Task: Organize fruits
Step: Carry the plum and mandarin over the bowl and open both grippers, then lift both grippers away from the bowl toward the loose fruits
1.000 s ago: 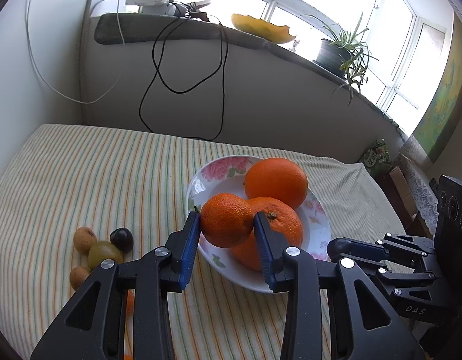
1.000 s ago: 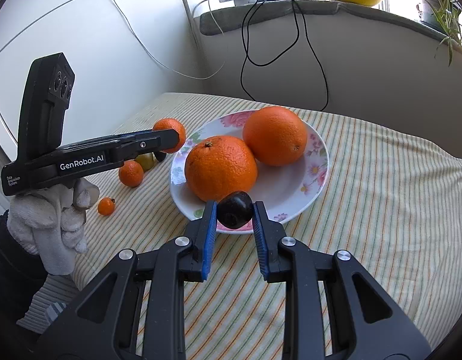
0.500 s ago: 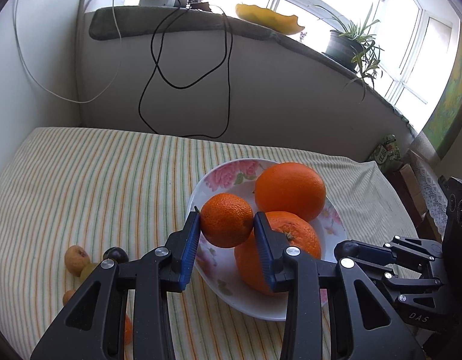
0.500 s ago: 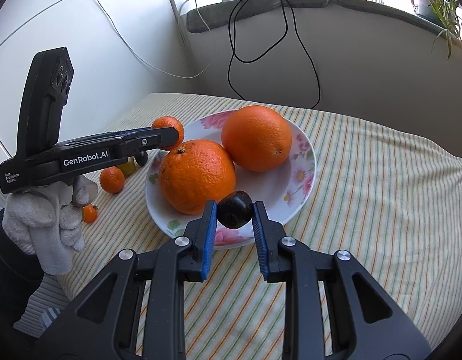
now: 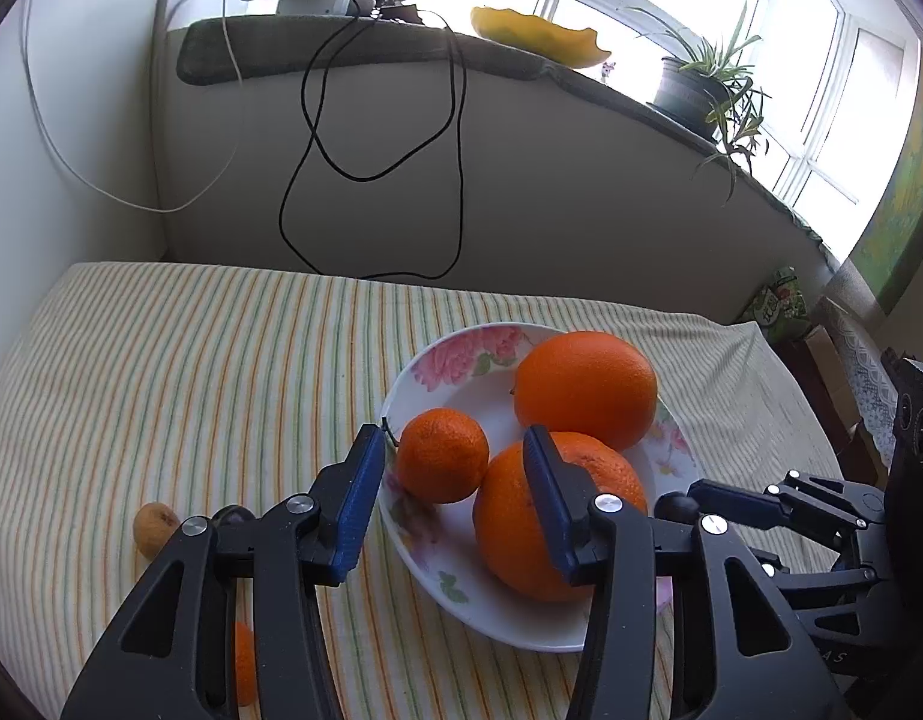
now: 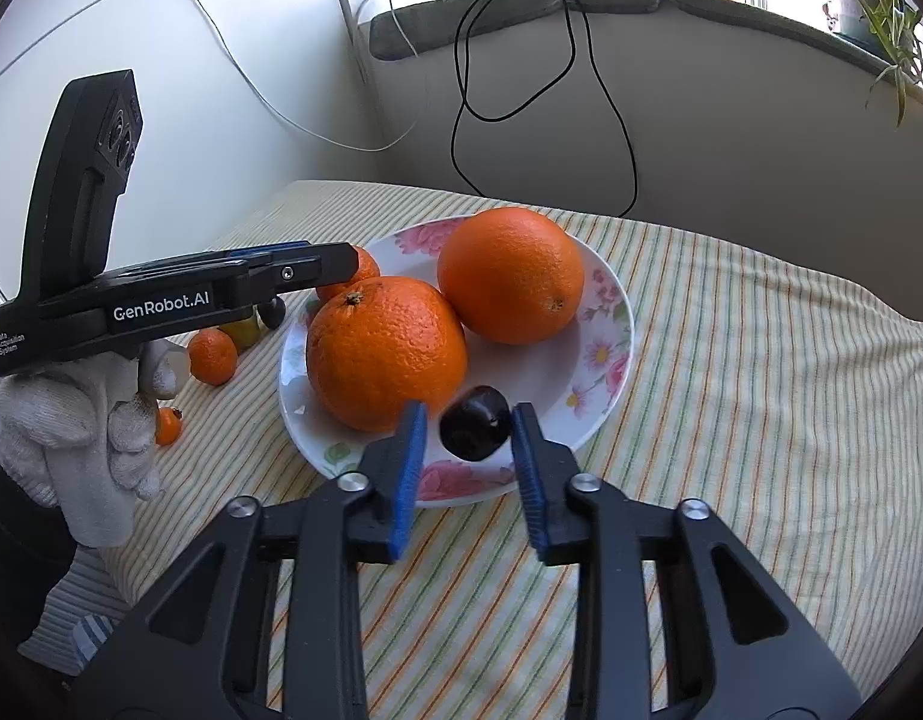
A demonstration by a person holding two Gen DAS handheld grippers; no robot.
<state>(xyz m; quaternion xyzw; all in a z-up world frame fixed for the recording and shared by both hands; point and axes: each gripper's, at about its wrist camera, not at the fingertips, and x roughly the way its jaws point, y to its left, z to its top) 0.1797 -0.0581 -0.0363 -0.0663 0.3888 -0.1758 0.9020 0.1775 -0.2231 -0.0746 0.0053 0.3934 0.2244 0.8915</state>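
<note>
A flowered plate (image 5: 455, 594) (image 6: 611, 324) holds two big oranges (image 5: 584, 390) (image 6: 386, 351). My left gripper (image 5: 455, 468) is open; a small mandarin (image 5: 442, 455) sits on the plate between its jaws, free of the pads. My right gripper (image 6: 464, 429) is open; a dark plum (image 6: 475, 430) lies on the plate's near rim between its jaws. The left gripper also shows in the right wrist view (image 6: 317, 267), the right one in the left wrist view (image 5: 701, 495).
Small fruits lie on the striped cloth left of the plate: a brown one (image 5: 154, 528), a dark one (image 5: 233, 517), a mandarin (image 6: 212, 356), a tiny orange one (image 6: 167, 425). Black cables (image 5: 371, 168) hang from the windowsill. The table edge is at right.
Both grippers opened. The mandarin left the left jaws and now rests on the plate; the plum left the right jaws and lies on the plate rim.
</note>
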